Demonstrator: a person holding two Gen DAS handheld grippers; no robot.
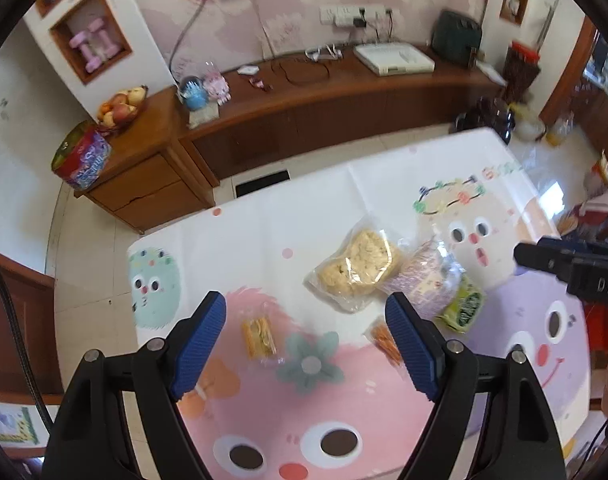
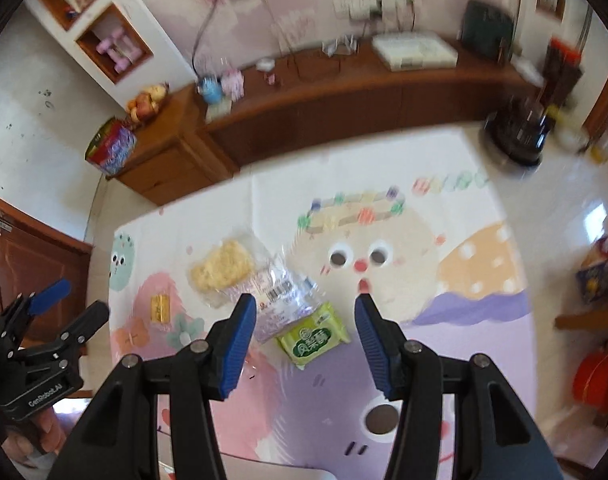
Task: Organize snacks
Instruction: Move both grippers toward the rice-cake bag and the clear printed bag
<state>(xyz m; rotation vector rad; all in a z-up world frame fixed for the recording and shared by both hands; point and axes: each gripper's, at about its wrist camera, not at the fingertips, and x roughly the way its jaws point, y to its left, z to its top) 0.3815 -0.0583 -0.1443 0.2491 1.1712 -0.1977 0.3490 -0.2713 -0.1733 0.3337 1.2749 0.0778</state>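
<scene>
snacks [image 1: 388, 280] in clear crinkly wrappers – pale cake, green packet – both claws [image 1: 306, 344] [image 2: 304, 340] apart, empty.

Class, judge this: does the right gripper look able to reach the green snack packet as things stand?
Probably yes: the right gripper is open and empty above the green snack packet, nothing between them, though a clear bag touches its edge.

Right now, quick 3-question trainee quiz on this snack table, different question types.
1. True or false: the left gripper holds a snack.
2. Which packet touches the green packet? A) purple-printed clear bag B) small yellow sandwich cracker C) orange snack
3. Fill in: the pale crumbly cake is wrapped in ____ plastic.

Key: 1 false, both grippers are empty; 2 A; 3 clear.
</scene>
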